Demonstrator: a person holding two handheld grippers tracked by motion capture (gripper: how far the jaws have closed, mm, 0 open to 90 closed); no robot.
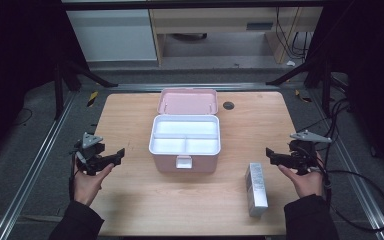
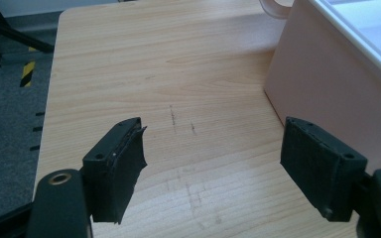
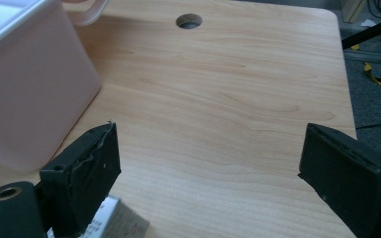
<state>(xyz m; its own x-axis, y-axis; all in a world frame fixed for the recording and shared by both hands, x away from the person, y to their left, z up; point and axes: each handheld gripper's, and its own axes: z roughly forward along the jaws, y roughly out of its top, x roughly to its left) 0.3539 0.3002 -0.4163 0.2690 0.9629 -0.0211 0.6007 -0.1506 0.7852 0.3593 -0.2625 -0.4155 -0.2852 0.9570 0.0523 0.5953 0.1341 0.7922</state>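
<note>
A pink box (image 1: 185, 162) stands in the middle of the wooden table (image 1: 130, 195), its lid (image 1: 187, 101) swung back and a white divided tray (image 1: 185, 136) inside. A silver rectangular packet (image 1: 256, 188) lies flat at the front right. My left gripper (image 1: 120, 155) hovers at the table's left edge, open, with nothing between its jaws; the box's pink wall (image 2: 327, 94) is off to its right. My right gripper (image 1: 270, 155) hangs open at the right edge, just behind the packet, whose corner (image 3: 121, 223) peeks beside its left jaw.
A round cable hole (image 1: 228, 105) sits in the table's back right. Metal rails and black frame legs flank the table, and cables trail on the floor to the right. Bare wood lies in front of the box and along both sides.
</note>
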